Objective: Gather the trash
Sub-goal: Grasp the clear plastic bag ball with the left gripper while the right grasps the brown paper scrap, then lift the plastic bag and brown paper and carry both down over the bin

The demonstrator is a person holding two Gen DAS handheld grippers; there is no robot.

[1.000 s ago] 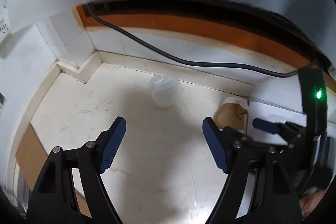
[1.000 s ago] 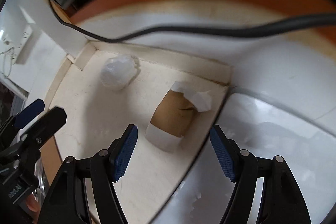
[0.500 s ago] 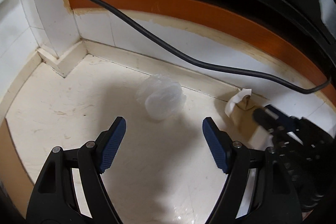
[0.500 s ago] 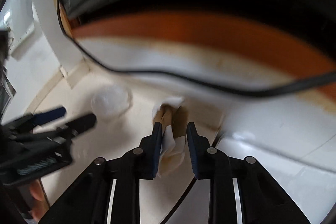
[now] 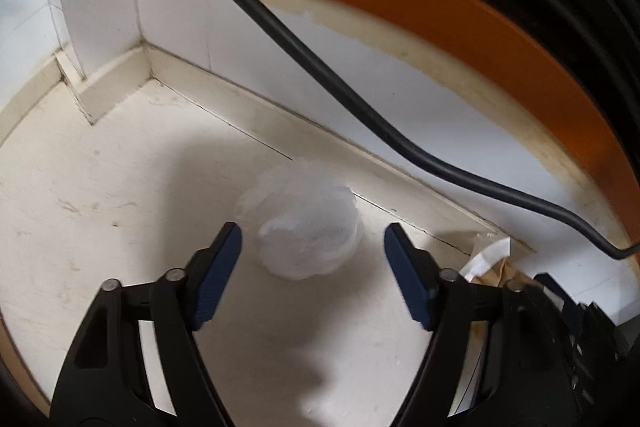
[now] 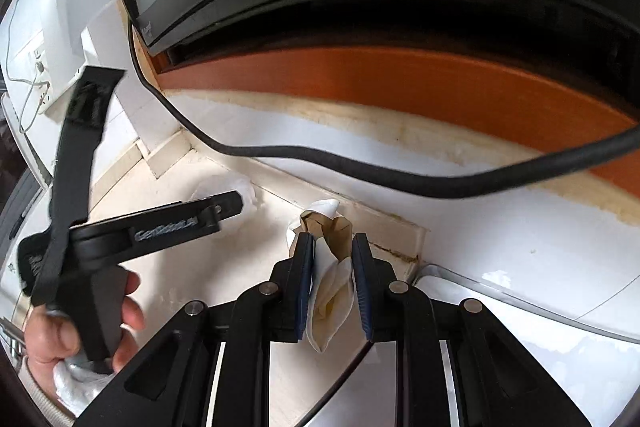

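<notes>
A: Right wrist view had the right claw (image 6: 332, 279) clenched on the crushed cardboard tube (image 6: 332, 231), white tissue bunched between the blue pads, all of it just above the pale floor (image 6: 224, 267) by the skirting.

B: And the left claw (image 5: 312, 267)?

A: Its jaws were closing, the crumpled clear plastic ball (image 5: 304, 227) sitting on the floor between the pads, which weren't yet pressing on it.

B: Risks?

A: I'd judge the plastic springy and slick; thin film could squirm out or skid toward the wall if one pad met it first. The tube was soft, flattened card, and the loose tissue might slide free when lifted.

B: Anything near?

A: A thick black cable (image 5: 320, 67) drooped across the white wall behind, apart from both pieces; a claw rising carelessly could snag it.
</notes>
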